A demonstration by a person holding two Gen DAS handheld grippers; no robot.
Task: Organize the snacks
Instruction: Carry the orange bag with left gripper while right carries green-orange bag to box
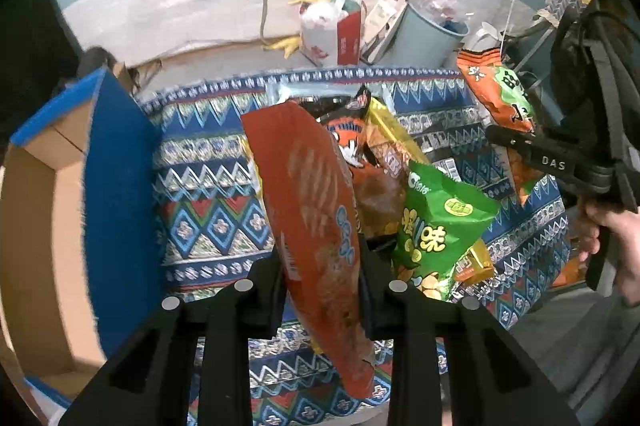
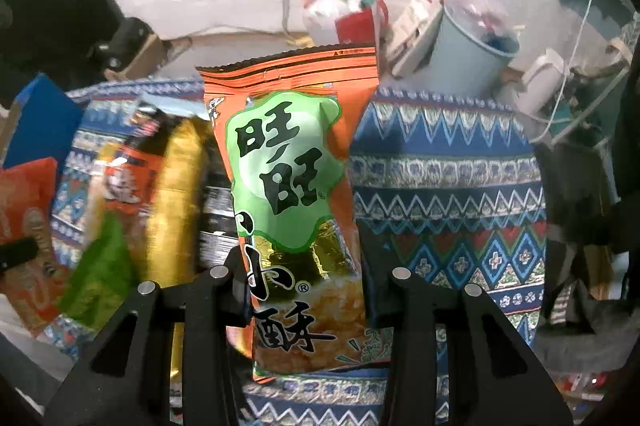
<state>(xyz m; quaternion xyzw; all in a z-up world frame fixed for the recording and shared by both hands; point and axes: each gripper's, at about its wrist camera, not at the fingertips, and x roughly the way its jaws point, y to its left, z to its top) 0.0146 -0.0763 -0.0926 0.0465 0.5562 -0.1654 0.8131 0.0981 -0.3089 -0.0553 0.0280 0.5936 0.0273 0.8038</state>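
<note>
1. The surface (image 1: 208, 210), under a patterned blue cloth, spreads out below both sets of jaws and carries the loose snacks.
2. A blue-edged cardboard box (image 1: 52, 194) stands open to the left of the left jaws, just beside the pile; it looks like the likely place for sorted packets, though that is a guess.
3. The snack pile (image 1: 384, 162) lies ahead of the left jaws and slightly right, with a green packet (image 1: 436, 222) on top.
4. The left gripper (image 1: 320, 290) has its jaws pinching a red-orange packet (image 1: 312, 210), which hangs between them, clear of the cloth.
5. The right gripper (image 2: 308, 290) has its jaws clamped on an orange-and-green packet (image 2: 288, 162), which stands up ahead of them, off the surface.
6. Step in hand, as I judge it: both packets are picked up and being carried. The next move calls for swinging each over its destination and spreading the jaws only once it is well inside.
</note>
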